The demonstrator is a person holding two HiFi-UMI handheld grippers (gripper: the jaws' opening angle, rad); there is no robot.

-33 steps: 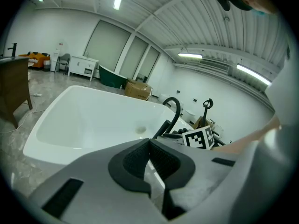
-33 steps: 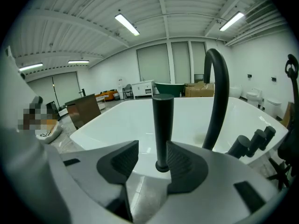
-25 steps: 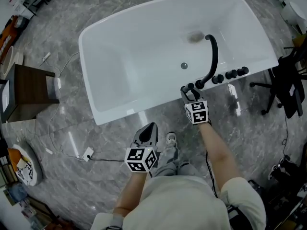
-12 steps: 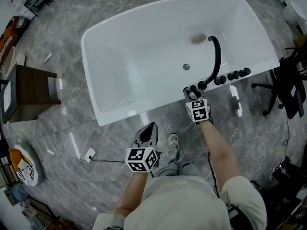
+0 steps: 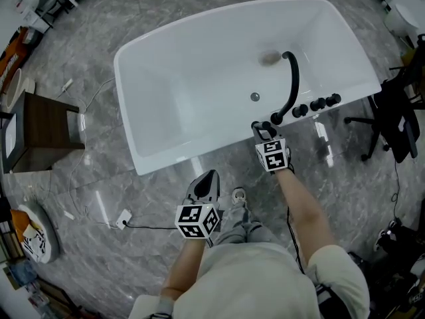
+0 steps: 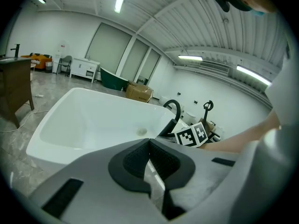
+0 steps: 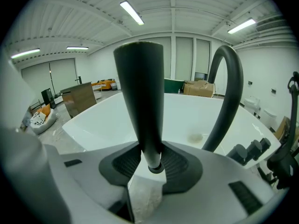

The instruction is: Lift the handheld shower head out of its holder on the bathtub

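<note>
Large hall, freestanding bathtub, ceiling strip lights

The bathtub is looked down on steeply from high above its near long side in the head view, and is taken in whole. In the left gripper view it is faced from low and well back off that side. The right gripper view is set at the tub's rim, close against the shower head. The tub's basin and curved spout are shared by all three views.
</note>
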